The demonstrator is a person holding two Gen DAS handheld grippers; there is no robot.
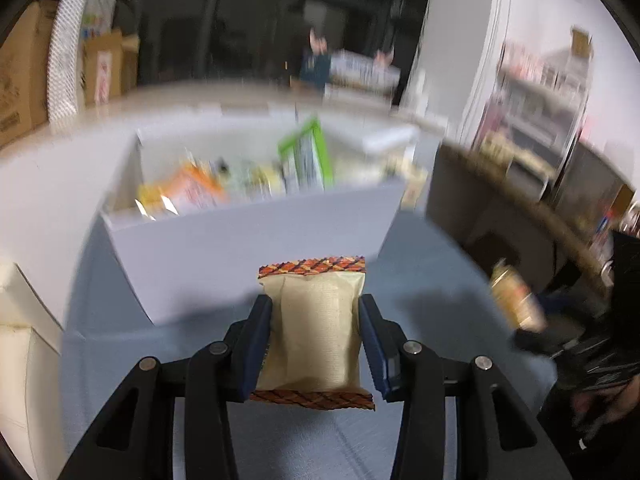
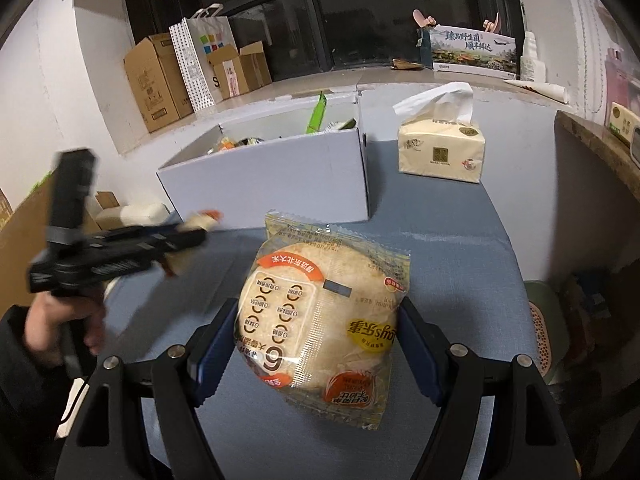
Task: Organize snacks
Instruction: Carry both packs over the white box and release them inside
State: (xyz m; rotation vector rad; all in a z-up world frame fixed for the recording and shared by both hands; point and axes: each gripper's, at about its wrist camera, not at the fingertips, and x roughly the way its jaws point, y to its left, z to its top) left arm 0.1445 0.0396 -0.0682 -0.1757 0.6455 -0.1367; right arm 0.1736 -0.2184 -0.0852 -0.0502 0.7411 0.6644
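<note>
My left gripper (image 1: 316, 308) is shut on a small tan snack packet with orange patterned ends (image 1: 314, 332), held above the blue table in front of the white box (image 1: 248, 252). The box holds several snack packets, among them a green one (image 1: 306, 158). My right gripper (image 2: 318, 316) is shut on a round rice-cracker packet with orange and yellow labels (image 2: 324, 320), held above the table short of the white box (image 2: 272, 184). In the right wrist view the left gripper (image 2: 120, 246) shows blurred at the left with its packet.
A tissue pack (image 2: 440, 148) stands right of the box. Cardboard boxes (image 2: 156, 80) and a dotted paper bag (image 2: 200, 60) line the back ledge. A brown counter edge (image 2: 600, 148) rises at the right. A printed carton (image 2: 472, 52) sits at the far window.
</note>
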